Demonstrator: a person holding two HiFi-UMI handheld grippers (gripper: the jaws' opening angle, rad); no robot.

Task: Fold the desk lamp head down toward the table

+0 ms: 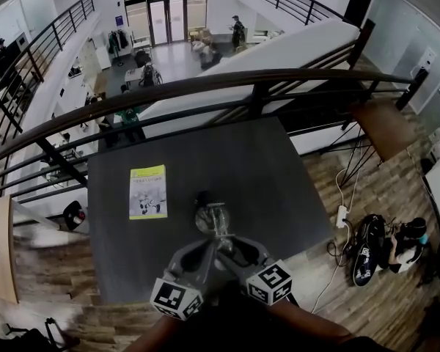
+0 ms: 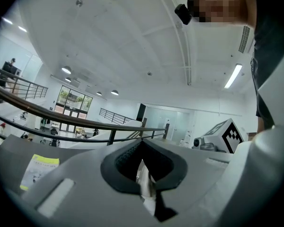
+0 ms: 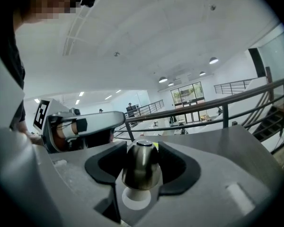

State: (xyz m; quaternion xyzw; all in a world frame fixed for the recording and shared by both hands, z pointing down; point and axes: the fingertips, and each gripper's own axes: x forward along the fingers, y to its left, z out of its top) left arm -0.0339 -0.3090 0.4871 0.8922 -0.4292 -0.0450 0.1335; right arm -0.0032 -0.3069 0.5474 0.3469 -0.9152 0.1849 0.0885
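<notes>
A small silver desk lamp (image 1: pixel 212 218) stands near the front of the dark table (image 1: pixel 279 171). Both grippers meet at it from the near side. My left gripper (image 1: pixel 204 248) is shut on a thin silver part of the lamp (image 2: pixel 145 178), pinched between its dark pads. My right gripper (image 1: pixel 236 248) has the rounded metal lamp head (image 3: pixel 141 167) between its jaws, held wide, with the pads hugging both sides. Each gripper shows in the other's view: the left gripper (image 3: pixel 80 126) and the right gripper's marker cube (image 2: pixel 229 135).
A yellow booklet (image 1: pixel 148 191) lies flat on the table left of the lamp. A dark railing (image 1: pixel 205 86) runs behind the table over an open atrium. On the wooden floor to the right lie a power strip (image 1: pixel 342 215) and bags (image 1: pixel 374 248).
</notes>
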